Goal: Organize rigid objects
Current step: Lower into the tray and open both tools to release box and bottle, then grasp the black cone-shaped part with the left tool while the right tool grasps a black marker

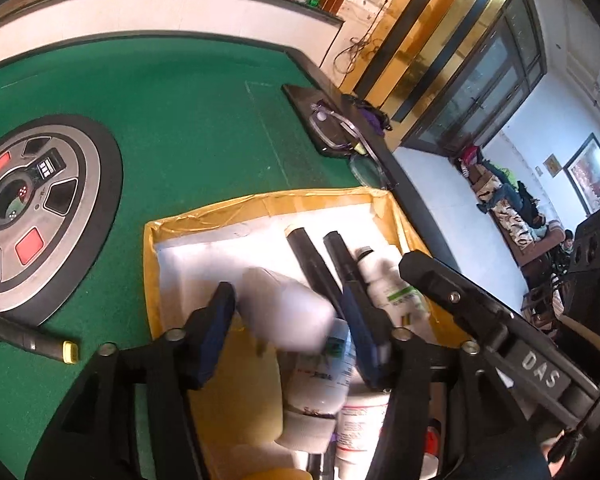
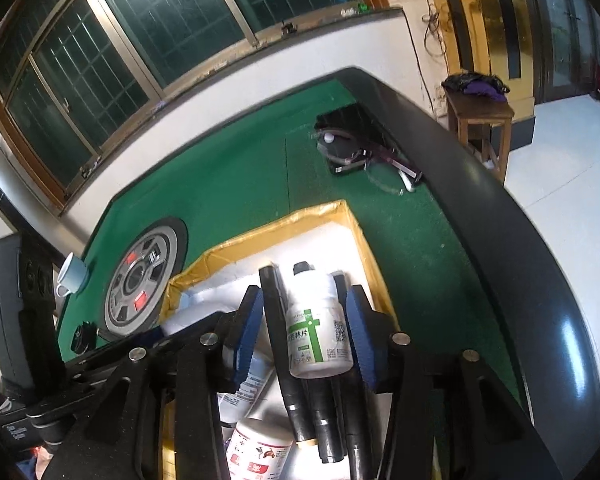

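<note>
The yellow box [image 2: 356, 236] sits on the green table [image 1: 188, 120], serving as the one place for loose items, so bottles and markers crowd its near end. My left gripper [image 1: 296, 320] stands apart around a blurred white bottle [image 1: 288, 308], pads seemingly clear of it, likely a drop. My right gripper [image 2: 302, 330] brackets the green-cross bottle [image 2: 320, 332] and black markers [image 2: 278, 320], jaws apart, gripping nothing. One yellow-capped marker [image 1: 32, 340] lies outside.

A blurred white bottle [image 1: 288, 308] hides the bottles beneath it.
</note>
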### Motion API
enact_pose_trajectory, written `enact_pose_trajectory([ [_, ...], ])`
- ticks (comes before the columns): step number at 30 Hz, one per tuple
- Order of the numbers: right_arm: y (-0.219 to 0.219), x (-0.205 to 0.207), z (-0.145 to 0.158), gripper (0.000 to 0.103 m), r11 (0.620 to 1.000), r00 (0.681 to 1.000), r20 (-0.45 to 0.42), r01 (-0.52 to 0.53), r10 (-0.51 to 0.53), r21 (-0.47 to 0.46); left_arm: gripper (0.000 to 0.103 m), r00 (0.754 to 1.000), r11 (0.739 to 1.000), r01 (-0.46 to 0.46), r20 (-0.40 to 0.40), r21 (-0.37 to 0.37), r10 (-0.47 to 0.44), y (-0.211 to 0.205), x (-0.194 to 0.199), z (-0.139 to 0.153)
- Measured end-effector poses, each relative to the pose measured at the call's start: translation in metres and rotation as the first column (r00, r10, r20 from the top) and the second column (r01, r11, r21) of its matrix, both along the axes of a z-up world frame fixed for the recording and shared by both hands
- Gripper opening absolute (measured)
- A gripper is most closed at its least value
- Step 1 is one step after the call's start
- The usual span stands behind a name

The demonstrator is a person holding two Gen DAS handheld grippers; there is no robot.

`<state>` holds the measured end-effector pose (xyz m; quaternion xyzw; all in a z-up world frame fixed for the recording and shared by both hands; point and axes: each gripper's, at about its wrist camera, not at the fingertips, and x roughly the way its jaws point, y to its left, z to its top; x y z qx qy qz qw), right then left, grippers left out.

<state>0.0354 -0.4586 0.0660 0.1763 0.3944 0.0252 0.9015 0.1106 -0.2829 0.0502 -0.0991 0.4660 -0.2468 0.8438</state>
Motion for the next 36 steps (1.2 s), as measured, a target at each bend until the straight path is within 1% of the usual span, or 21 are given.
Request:
enact_pose_trajectory([
  [4,-0.006,-0.008,0.007,0.039,0.999,0.999,0.037,0.036,-0.036,0.016,0.055,1.0,1.0,0.009,0.009,-0.018,-0.009,0.008,-0.006,0.012],
  [8,-0.01,-0.023,0.02,0.039,0.997,0.994,0.085,0.071,-0.074,0.038,0.055,0.999,0.999,0.011,0.044,-0.04,-0.01,0.024,-0.021,0.027],
  [12,-0.003,-0.038,0.029,0.039,0.995,0.99,0.127,0.057,-0.067,0.077,0.055,0.996,0.999,-0.002,0.092,-0.037,0.005,0.045,-0.037,0.038],
  [17,0.028,-0.046,0.033,0.039,0.996,0.99,0.138,-0.013,0.002,0.084,0.055,0.992,0.999,-0.021,0.123,-0.036,0.025,0.072,-0.054,0.041],
  [19,0.044,-0.046,0.034,0.039,0.995,0.99,0.135,-0.053,0.041,0.089,0.055,0.989,0.999,-0.027,0.146,-0.026,0.031,0.082,-0.06,0.043],
  [23,0.084,-0.047,0.034,0.039,0.989,0.985,0.115,-0.133,0.125,0.065,0.056,0.978,0.999,-0.049,0.202,0.0,0.048,0.114,-0.073,0.044],
  [27,0.119,-0.041,0.028,0.039,0.976,0.976,0.08,-0.208,0.203,0.057,0.056,0.96,0.99,-0.14,0.245,0.009,0.134,0.165,-0.077,0.038],
  [28,0.128,-0.04,0.026,0.039,0.972,0.972,0.071,-0.227,0.223,0.055,0.056,0.953,0.985,-0.174,0.253,0.006,0.167,0.182,-0.075,0.037],
  [30,0.146,-0.036,0.021,0.039,0.963,0.964,0.049,-0.262,0.26,0.054,0.056,0.929,0.966,-0.259,0.28,0.024,0.242,0.213,-0.069,0.033],
  [31,0.153,-0.032,0.018,0.039,0.959,0.961,0.036,-0.277,0.276,0.055,0.056,0.913,0.952,-0.305,0.294,0.034,0.282,0.229,-0.065,0.03],
  [33,0.177,-0.019,0.01,0.039,0.947,0.949,0.001,-0.315,0.316,0.059,0.056,0.867,0.913,-0.407,0.329,0.033,0.374,0.265,-0.059,0.023],
  [34,0.187,-0.015,0.005,0.039,0.945,0.947,-0.019,-0.32,0.322,0.063,0.056,0.848,0.897,-0.442,0.34,0.026,0.407,0.277,-0.057,0.019],
  [35,0.2,-0.005,-0.002,0.039,0.943,0.943,-0.048,-0.327,0.33,0.07,0.056,0.823,0.879,-0.477,0.358,0.014,0.441,0.29,-0.058,0.014],
  [36,0.209,0.0,-0.007,0.039,0.941,0.94,-0.059,-0.332,0.336,0.072,0.056,0.784,0.851,-0.526,0.393,0.009,0.481,0.302,-0.059,0.007],
])
